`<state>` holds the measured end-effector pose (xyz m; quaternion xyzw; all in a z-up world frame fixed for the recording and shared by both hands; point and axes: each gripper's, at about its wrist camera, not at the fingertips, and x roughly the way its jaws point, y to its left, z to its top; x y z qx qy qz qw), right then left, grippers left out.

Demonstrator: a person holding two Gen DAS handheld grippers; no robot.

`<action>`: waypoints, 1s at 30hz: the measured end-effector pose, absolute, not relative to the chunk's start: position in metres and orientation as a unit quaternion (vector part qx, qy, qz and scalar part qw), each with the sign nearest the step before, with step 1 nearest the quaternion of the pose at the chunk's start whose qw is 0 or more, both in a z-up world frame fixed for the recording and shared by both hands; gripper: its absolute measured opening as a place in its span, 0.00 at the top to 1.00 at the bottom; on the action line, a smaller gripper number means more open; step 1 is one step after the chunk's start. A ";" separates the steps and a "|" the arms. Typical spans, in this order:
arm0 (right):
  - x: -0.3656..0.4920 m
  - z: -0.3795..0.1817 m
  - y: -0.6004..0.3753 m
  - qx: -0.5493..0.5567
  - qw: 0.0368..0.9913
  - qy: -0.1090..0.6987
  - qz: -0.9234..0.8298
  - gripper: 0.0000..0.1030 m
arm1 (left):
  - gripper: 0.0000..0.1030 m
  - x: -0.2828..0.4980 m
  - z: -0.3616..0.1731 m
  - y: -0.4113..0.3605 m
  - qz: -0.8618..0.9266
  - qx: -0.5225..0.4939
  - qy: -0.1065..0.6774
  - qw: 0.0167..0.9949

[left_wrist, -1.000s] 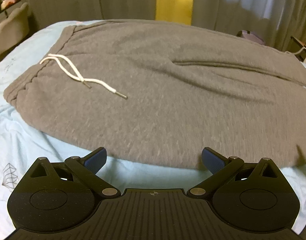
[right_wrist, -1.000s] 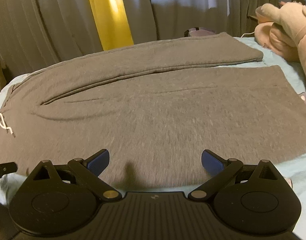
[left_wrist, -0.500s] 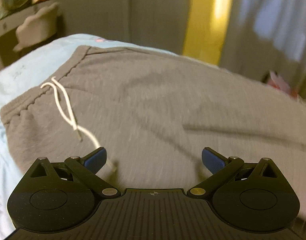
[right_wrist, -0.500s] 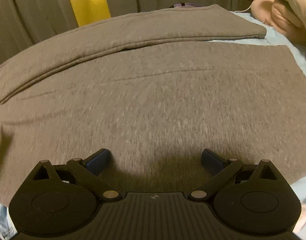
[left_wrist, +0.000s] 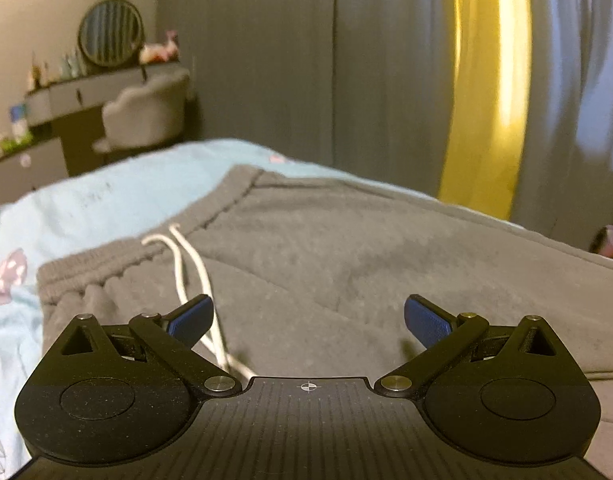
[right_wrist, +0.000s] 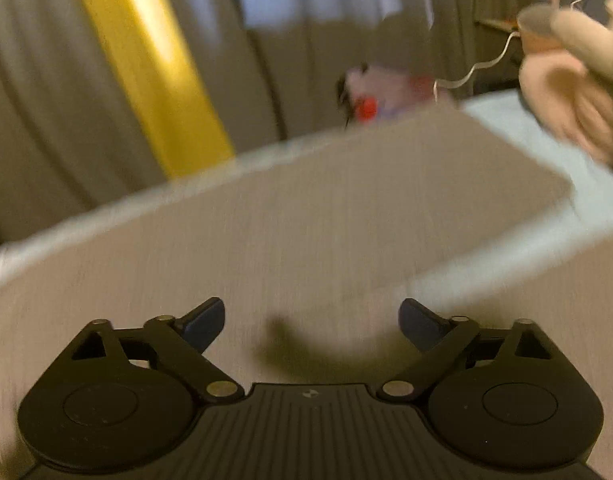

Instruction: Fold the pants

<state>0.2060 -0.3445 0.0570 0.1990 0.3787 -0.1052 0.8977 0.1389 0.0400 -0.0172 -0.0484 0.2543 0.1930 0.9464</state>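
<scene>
Grey sweatpants [left_wrist: 346,264] lie flat on a light blue bed. Their ribbed waistband [left_wrist: 106,272] runs along the left of the left wrist view, and a white drawstring [left_wrist: 194,272] trails from it toward me. My left gripper [left_wrist: 308,322] hovers open over the waist area, the drawstring passing beside its left finger. In the blurred right wrist view the pant legs [right_wrist: 306,232] spread ahead, with the far leg's hem at the upper right. My right gripper [right_wrist: 311,322] is over the legs; its jaws are closing, wide apart, with nothing pressed between the pads.
The blue bedsheet [left_wrist: 106,188] borders the pants on the left. A dressing table with a round mirror [left_wrist: 110,32] and a padded chair [left_wrist: 146,116] stand beyond. Grey and yellow curtains [left_wrist: 486,92] hang behind the bed. A pink plush toy [right_wrist: 578,92] sits at the right.
My left gripper has swung left and forward over the waistband, so the drawstring now lies beside its left finger. My right gripper has moved quickly across the legs toward the hems.
</scene>
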 end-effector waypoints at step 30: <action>0.132 0.013 -0.400 0.350 0.871 0.219 -0.266 0.98 | 0.00 0.149 -0.068 0.048 0.173 -0.115 0.272 0.940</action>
